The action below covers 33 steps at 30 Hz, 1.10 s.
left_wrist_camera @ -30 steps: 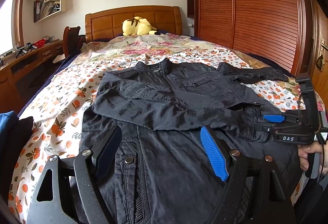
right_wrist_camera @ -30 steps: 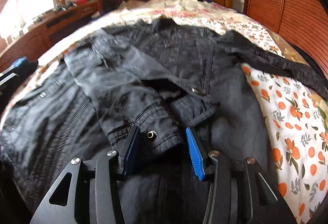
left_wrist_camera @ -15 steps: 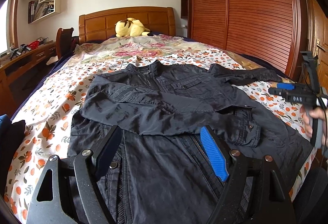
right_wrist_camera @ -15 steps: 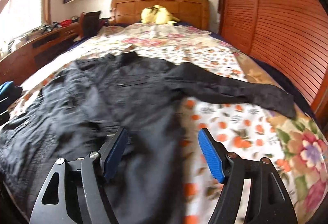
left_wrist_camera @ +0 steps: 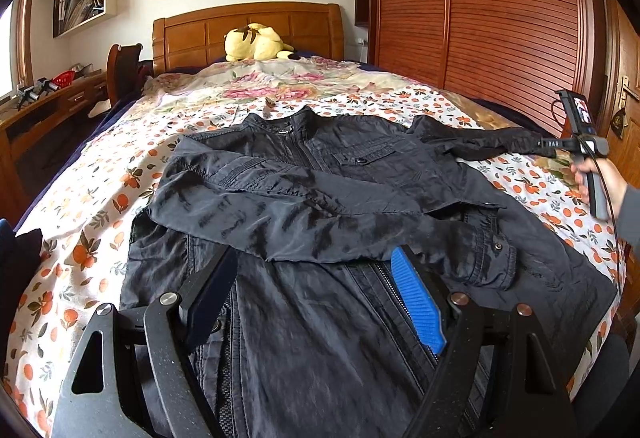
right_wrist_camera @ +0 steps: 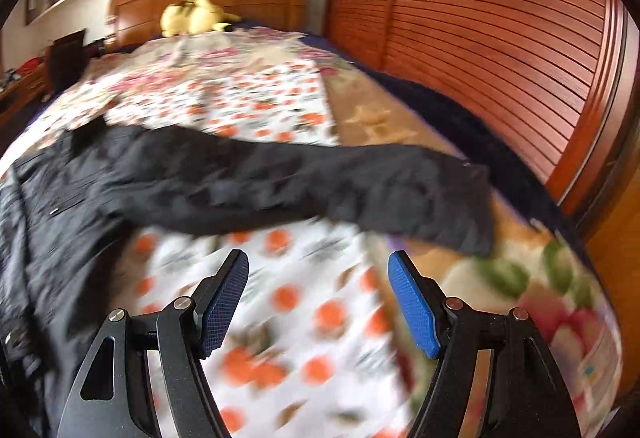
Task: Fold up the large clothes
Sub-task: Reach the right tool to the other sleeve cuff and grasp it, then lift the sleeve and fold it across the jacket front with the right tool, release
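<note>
your right gripper [right_wrist_camera: 318, 302] gapes empty, ribbed blue pads just opened, the crinkled black jacket's [left_wrist_camera: 340, 197] limp sleeve [right_wrist_camera: 400, 193] ahead; your left gripper [left_wrist_camera: 312, 302] hangs open above its zipper.

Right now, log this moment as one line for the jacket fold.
stage: one sleeve folded across jacket | other sleeve flat on bed | left tongs open over hem | right tongs open, empty, near other sleeve

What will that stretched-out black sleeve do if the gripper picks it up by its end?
The sleeve would probably flop and dangle, since it lies limp and wrinkled on the bedspread. Its shiny cloth might slip between the fingers. It may tug the jacket along, being sewn to it.
</note>
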Available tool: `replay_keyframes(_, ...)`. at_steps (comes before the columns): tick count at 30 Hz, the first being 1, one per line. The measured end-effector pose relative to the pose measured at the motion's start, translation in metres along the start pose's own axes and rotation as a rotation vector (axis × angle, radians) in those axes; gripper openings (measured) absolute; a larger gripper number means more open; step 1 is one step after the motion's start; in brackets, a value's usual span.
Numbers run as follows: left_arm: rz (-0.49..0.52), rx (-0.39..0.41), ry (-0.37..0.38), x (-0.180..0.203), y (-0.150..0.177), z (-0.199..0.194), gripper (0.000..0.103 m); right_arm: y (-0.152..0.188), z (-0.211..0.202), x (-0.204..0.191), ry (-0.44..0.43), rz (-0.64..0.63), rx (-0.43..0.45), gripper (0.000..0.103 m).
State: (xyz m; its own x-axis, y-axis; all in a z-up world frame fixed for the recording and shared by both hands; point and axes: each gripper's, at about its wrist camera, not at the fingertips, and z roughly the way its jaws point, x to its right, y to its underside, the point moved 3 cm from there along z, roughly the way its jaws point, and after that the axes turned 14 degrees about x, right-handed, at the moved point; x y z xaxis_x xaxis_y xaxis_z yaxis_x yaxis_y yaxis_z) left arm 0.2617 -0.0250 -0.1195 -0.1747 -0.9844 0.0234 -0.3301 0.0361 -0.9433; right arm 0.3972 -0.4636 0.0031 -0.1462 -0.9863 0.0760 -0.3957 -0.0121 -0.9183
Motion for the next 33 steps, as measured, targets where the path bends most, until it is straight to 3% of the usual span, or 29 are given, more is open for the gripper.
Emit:
replay_keyframes(8, -0.017, -0.026, -0.003, -0.006, 0.001, 0.009, 0.08, -0.037, 0.042, 0.042, 0.105, 0.0, -0.023, 0.074)
replay_keyframes(12, 0.003, -0.046, -0.009, -0.01, 0.003, 0.01, 0.08, -0.028, 0.061, 0.06, 0.147, 0.035, -0.075, 0.074)
replay_keyframes(19, -0.002, -0.06, -0.029, -0.025, 0.006, 0.005, 0.08, -0.001, 0.105, 0.078, 0.125, 0.137, -0.197, 0.074)
replay_keyframes(21, -0.005, -0.065, -0.042, -0.03, 0.009, 0.001, 0.08, -0.003, 0.109, 0.077, 0.114, 0.138, -0.185, 0.067)
replay_keyframes(22, -0.014, -0.068, -0.049, -0.033, 0.01, -0.001, 0.08, -0.005, 0.112, 0.078, 0.093, 0.135, -0.187, 0.05)
replay_keyframes(23, -0.025, -0.07, -0.053, -0.036, 0.012, -0.004, 0.08, -0.005, 0.112, 0.075, 0.083, 0.119, -0.192, 0.041)
replay_keyframes(24, -0.039, -0.07, -0.058, -0.039, 0.013, -0.008, 0.08, -0.006, 0.111, 0.071, 0.088, 0.091, -0.194, 0.039)
replay_keyframes(26, -0.04, -0.059, -0.07, -0.042, 0.013, -0.016, 0.08, -0.009, 0.109, 0.064, 0.077, 0.051, -0.198, 0.023)
replay_keyframes(29, -0.027, -0.035, -0.089, -0.046, 0.01, -0.024, 0.08, -0.021, 0.092, 0.051, 0.061, 0.024, -0.155, 0.015)
replay_keyframes(33, -0.046, -0.024, -0.094, -0.053, 0.006, -0.03, 0.08, -0.049, 0.053, 0.019, 0.018, -0.041, -0.058, 0.013)
